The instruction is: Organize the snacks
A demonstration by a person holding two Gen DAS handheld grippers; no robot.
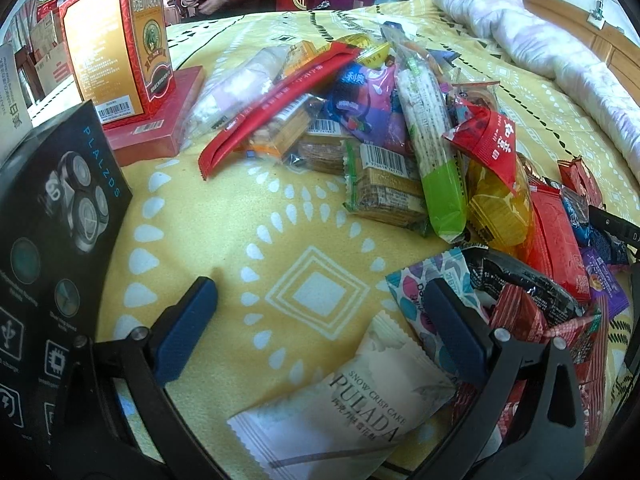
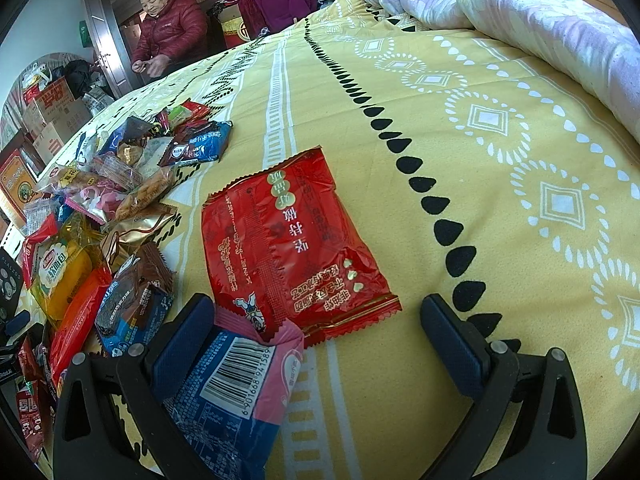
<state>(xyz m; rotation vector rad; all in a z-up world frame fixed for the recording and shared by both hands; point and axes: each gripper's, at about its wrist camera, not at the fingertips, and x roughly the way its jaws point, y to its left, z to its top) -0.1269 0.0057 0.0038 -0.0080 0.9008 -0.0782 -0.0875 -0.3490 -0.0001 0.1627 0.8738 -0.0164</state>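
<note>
Two boxes [image 1: 120, 40] stacked (closed) | snack pile [image 1: 380, 128] loose on bedspread [image 1: 248, 220]

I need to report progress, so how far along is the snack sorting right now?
Barely started. Done: one red packet lies apart from the pile on the yellow bedspread. In hand: nothing gripped; the right gripper is open with a pink-and-blue packet lying by one finger, and the left gripper is open over a white cake packet. Left: the pile remains mixed.
</note>
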